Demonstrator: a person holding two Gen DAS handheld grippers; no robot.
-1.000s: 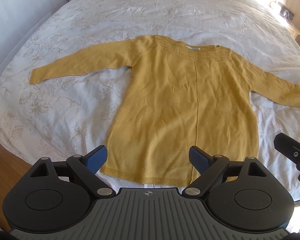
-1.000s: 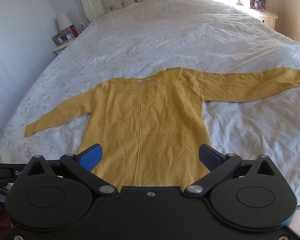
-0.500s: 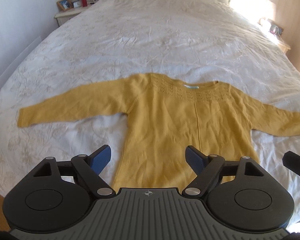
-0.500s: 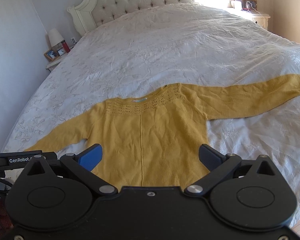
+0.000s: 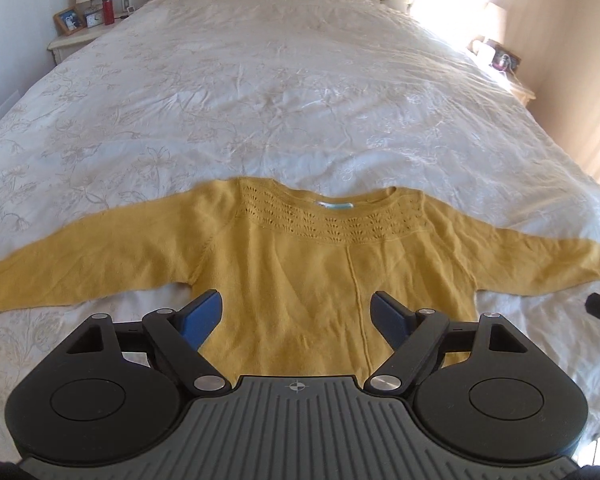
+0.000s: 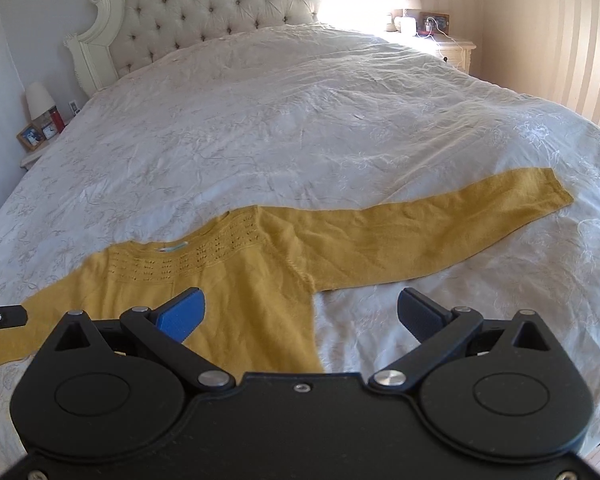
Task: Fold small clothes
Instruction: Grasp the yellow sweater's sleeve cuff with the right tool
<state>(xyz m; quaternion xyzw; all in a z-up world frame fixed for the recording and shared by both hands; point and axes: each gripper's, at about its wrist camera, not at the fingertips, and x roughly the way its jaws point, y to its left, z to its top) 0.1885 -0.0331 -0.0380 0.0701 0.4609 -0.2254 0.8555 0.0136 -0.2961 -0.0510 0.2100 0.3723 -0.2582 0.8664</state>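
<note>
Both grippers have travelled up the mustard knit sweater [image 5: 320,276] since a second ago, so its hem has dropped out of view and the tufted headboard [image 6: 204,4] now shows; the sweater lies flat on the creased, floral-embroidered white bedspread [image 5: 300,100], sleeves spread toward 9 and 3 o'clock, eyelet yoke toward 12; the left gripper [image 5: 296,316] hangs over its body, jaws spread, pinching nothing; the right gripper [image 6: 300,314] hangs at the armpit, jaws likewise spread and empty.
</note>
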